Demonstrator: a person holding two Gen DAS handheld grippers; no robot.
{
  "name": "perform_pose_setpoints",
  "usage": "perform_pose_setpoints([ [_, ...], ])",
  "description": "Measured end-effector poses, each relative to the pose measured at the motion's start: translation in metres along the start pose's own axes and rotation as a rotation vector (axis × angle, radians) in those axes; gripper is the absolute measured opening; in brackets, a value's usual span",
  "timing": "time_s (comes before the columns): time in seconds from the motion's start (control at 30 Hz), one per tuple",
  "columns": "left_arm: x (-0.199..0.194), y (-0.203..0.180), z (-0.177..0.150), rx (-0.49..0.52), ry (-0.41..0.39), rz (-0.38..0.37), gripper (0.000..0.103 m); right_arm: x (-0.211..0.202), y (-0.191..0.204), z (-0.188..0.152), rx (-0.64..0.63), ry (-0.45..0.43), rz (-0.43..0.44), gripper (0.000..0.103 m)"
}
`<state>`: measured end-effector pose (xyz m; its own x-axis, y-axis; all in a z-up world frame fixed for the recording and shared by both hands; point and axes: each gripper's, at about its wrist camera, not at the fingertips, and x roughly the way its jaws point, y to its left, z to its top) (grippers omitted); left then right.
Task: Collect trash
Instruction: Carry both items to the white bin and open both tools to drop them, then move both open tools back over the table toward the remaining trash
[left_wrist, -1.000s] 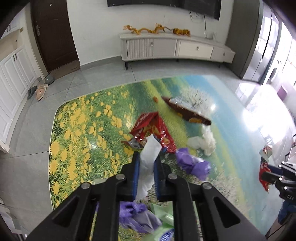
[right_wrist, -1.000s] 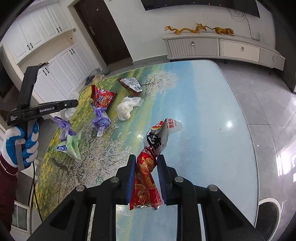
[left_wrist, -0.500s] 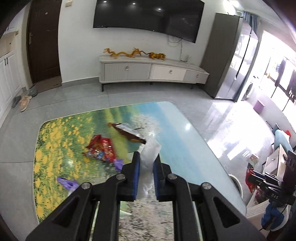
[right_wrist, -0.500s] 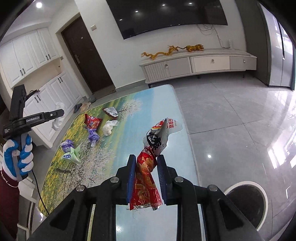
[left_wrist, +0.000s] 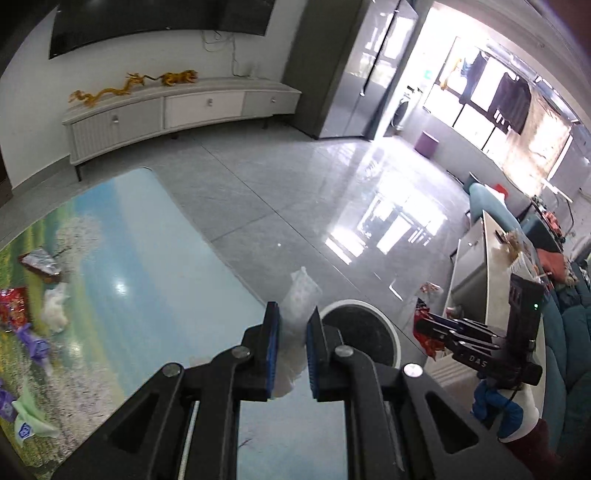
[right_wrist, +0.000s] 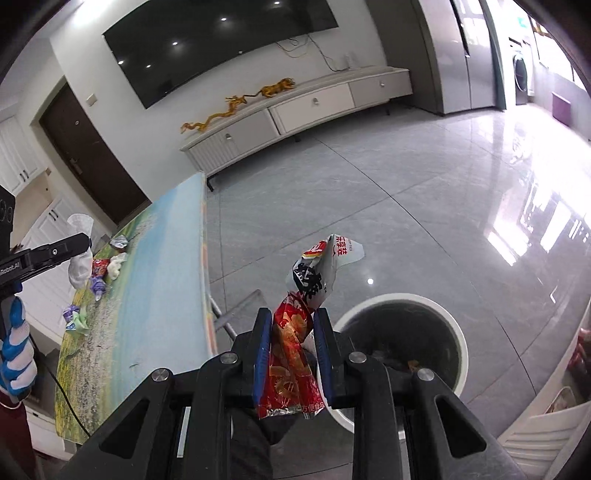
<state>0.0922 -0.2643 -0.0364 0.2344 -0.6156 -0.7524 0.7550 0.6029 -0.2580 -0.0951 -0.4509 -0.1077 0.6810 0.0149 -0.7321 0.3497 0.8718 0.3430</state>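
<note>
We see the left gripper (left_wrist: 291, 328), jaws clamped on a white crumpled tissue (left_wrist: 301, 295), held past the tabletop (left_wrist: 155, 266) edge, near the white-rimmed trash bin (left_wrist: 369, 334) on the floor. Our right gripper (right_wrist: 291, 332) pinches a red snack wrapper (right_wrist: 295, 343) just left of the bin (right_wrist: 402, 332). Further wrappers (left_wrist: 14, 306) lie at the tabletop's far left.
</note>
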Motion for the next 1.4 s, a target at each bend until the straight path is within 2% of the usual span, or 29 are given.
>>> perform_pose_setpoints([
  [0.23, 0.091, -0.082, 0.004, 0.094, 0.157, -0.069, 0.013, 0.028, -0.065, -0.014, 0.113, 0.057, -0.052, 0.022],
  [0.47, 0.158, -0.128, 0.004, 0.123, 0.25, -0.105, 0.014, 0.049, -0.101, -0.023, 0.18, 0.118, -0.079, 0.025],
  [0.57, 0.18, -0.14, 0.003, 0.116, 0.284, -0.132, 0.019, 0.058, -0.11, -0.025, 0.193, 0.141, -0.098, 0.026],
  [0.67, 0.19, -0.144, 0.003, 0.102, 0.289, -0.148, 0.036, 0.06, -0.117, -0.029, 0.212, 0.15, -0.109, 0.027],
  [0.7, 0.191, -0.144, 0.004, 0.094, 0.288, -0.156, 0.041, 0.061, -0.119, -0.029, 0.215, 0.152, -0.114, 0.028],
  [0.77, 0.192, -0.148, 0.005, 0.086, 0.284, -0.168, 0.043, 0.06, -0.124, -0.031, 0.222, 0.153, -0.128, 0.041],
  [0.8, 0.191, -0.148, 0.006, 0.089, 0.28, -0.169, 0.043, 0.059, -0.125, -0.032, 0.227, 0.151, -0.131, 0.043],
  [1.07, 0.17, -0.138, 0.009, 0.085, 0.228, -0.157, 0.043, 0.05, -0.122, -0.026, 0.22, 0.122, -0.132, 0.043],
  [1.37, 0.1, -0.107, 0.007, 0.083, 0.075, -0.09, 0.044, 0.014, -0.082, -0.003, 0.13, 0.027, -0.117, 0.043],
  [1.4, 0.09, -0.102, 0.006, 0.079, 0.055, -0.079, 0.047, 0.009, -0.074, 0.0, 0.116, 0.014, -0.111, 0.043],
])
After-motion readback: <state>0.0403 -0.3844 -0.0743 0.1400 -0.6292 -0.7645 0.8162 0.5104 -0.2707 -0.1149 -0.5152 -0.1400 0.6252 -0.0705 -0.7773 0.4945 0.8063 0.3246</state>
